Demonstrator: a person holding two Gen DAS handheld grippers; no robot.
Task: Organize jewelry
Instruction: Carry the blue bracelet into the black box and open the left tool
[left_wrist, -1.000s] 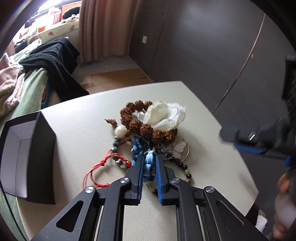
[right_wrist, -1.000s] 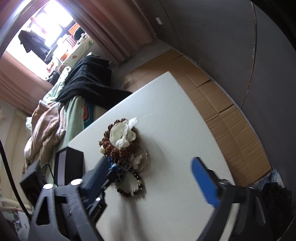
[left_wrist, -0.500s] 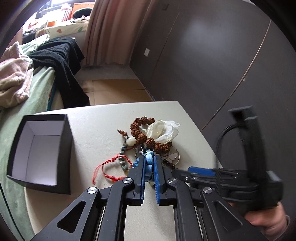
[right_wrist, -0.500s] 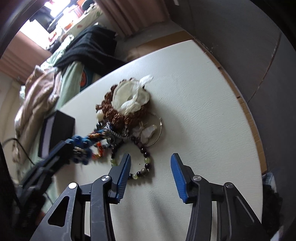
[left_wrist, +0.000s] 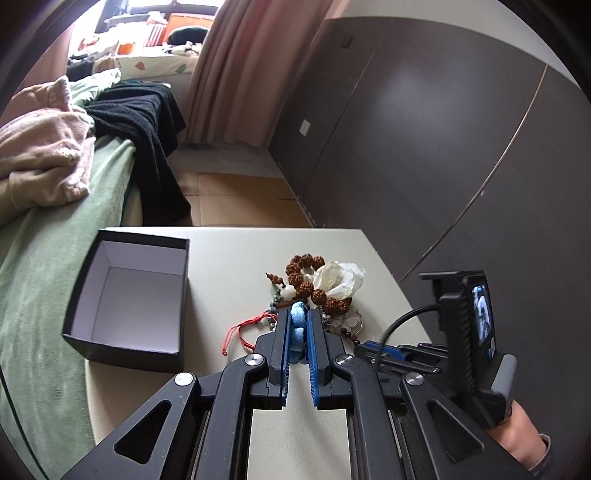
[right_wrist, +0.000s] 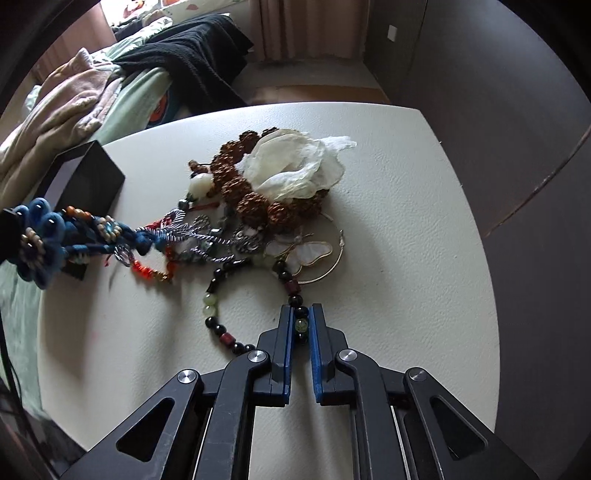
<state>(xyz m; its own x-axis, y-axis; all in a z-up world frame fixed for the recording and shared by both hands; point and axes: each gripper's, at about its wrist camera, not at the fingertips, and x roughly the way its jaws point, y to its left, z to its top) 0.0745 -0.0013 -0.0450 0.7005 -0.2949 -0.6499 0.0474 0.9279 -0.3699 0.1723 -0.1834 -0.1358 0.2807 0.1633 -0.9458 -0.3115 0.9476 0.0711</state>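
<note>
A blue knotted ornament (left_wrist: 297, 325) is being gripped in the left tongs (left_wrist: 298, 325) above the table (left_wrist: 229, 258). The right tongs (right_wrist: 301, 325), just closing, are being pressed onto a dark beaded bracelet (right_wrist: 221, 332) lying beside the jewelry pile (right_wrist: 273, 192)

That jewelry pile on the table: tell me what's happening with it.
A person is sorting it with two handheld grippers. The left gripper is shut on a blue knotted-cord piece and holds it toward the open black box, with strands trailing back into the pile. The right gripper's jaws have just closed on the dark bead bracelet, which lies on the table. The brown bead bracelet and white fabric flower lie untouched. The box shows nothing inside.
</note>
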